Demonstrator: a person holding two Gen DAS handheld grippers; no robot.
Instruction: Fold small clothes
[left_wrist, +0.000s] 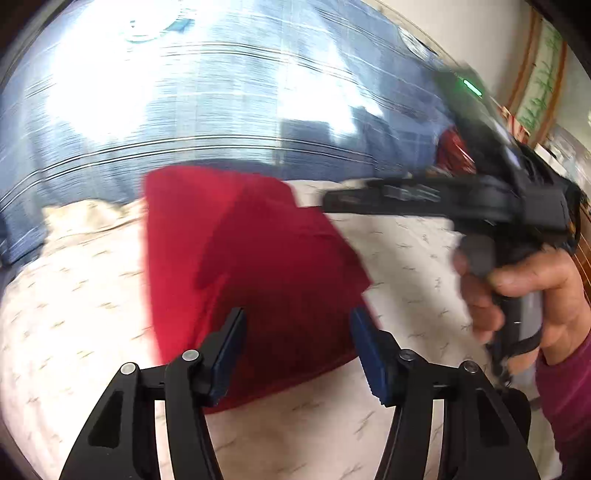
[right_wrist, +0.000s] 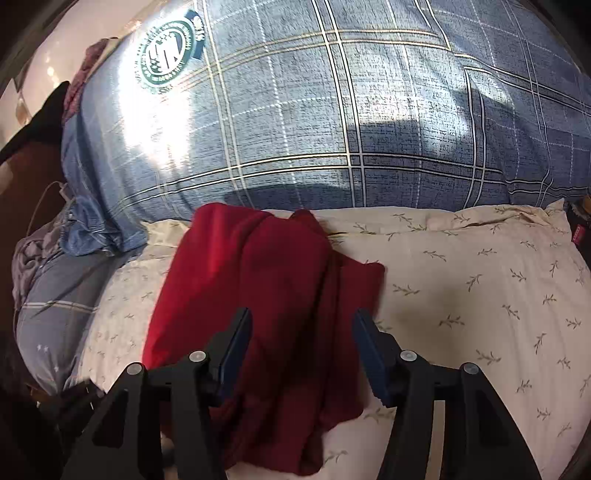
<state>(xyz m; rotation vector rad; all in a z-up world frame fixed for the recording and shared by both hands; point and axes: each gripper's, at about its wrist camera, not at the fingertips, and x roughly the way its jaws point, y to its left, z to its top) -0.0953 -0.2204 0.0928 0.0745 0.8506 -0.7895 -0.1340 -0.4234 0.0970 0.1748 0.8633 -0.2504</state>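
Right wrist view shows one red garment (right_wrist: 258, 295), partly folded with a narrower flap lying to its right, spread on a cream sheet printed with small leaf sprigs (right_wrist: 480, 295). It is the only piece of small clothing in either view. The right gripper (right_wrist: 301, 332) hovers over the garment's near half, its two blue-padded fingers spread wide with red cloth showing in the gap between them; nothing is pinched.

From the left wrist view, which is blurred by motion, the same red garment (left_wrist: 240, 266) lies ahead on the cream sheet (left_wrist: 74, 314), and the left gripper (left_wrist: 297, 332) is likewise released, fingers parted above the cloth's near edge. The right gripper's black body (left_wrist: 443, 199) reaches in from the right with its tip at the garment's far corner, held by the person's right hand (left_wrist: 517, 291) in a dark red sleeve.

Beyond the garment rises a blue plaid duvet (right_wrist: 332, 110) bearing one round green emblem (right_wrist: 166, 55). To the left sit a grey-blue pillow (right_wrist: 51, 295) and a white cable (right_wrist: 55, 192). No containers are visible.
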